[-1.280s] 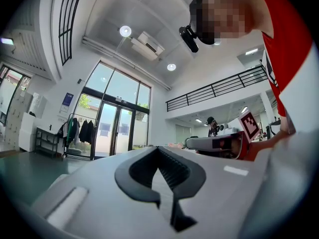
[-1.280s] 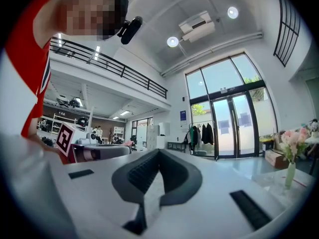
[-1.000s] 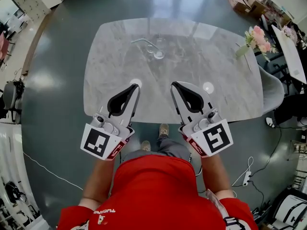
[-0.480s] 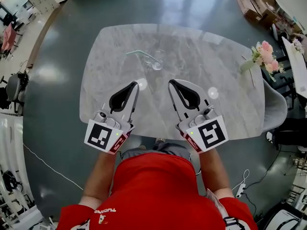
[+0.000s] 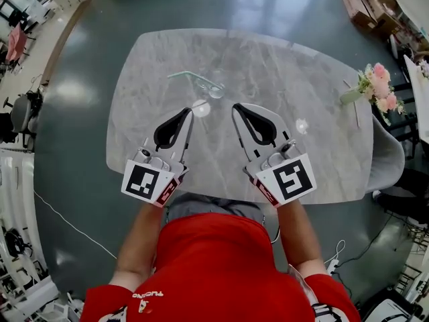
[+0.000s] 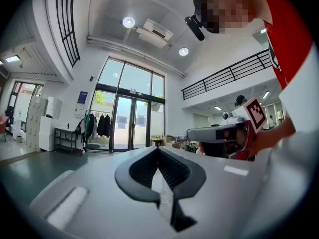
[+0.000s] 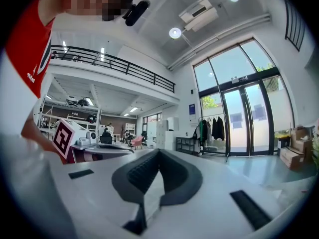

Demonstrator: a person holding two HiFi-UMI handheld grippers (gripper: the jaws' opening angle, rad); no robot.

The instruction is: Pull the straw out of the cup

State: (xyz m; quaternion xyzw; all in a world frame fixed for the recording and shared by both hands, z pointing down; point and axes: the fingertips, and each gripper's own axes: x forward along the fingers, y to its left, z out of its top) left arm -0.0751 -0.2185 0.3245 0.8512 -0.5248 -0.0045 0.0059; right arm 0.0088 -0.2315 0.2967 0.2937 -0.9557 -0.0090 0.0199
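A grey marbled surface (image 5: 301, 72) is set on a dark glossy floor (image 5: 74, 133). Tall glazed doors (image 6: 130, 113) are seen beyond, a clothes rack (image 6: 102, 126) is placed beside them, and round ceiling lights (image 6: 128, 22) are lit.

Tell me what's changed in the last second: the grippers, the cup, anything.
Both grippers moved forward over the table toward the cup. The tips of the left gripper and the right gripper are now closer to it, but neither touches it. Nothing was taken hold of or let go. Both grippers stay shut and empty, and the cup and straw sit untouched where they were.
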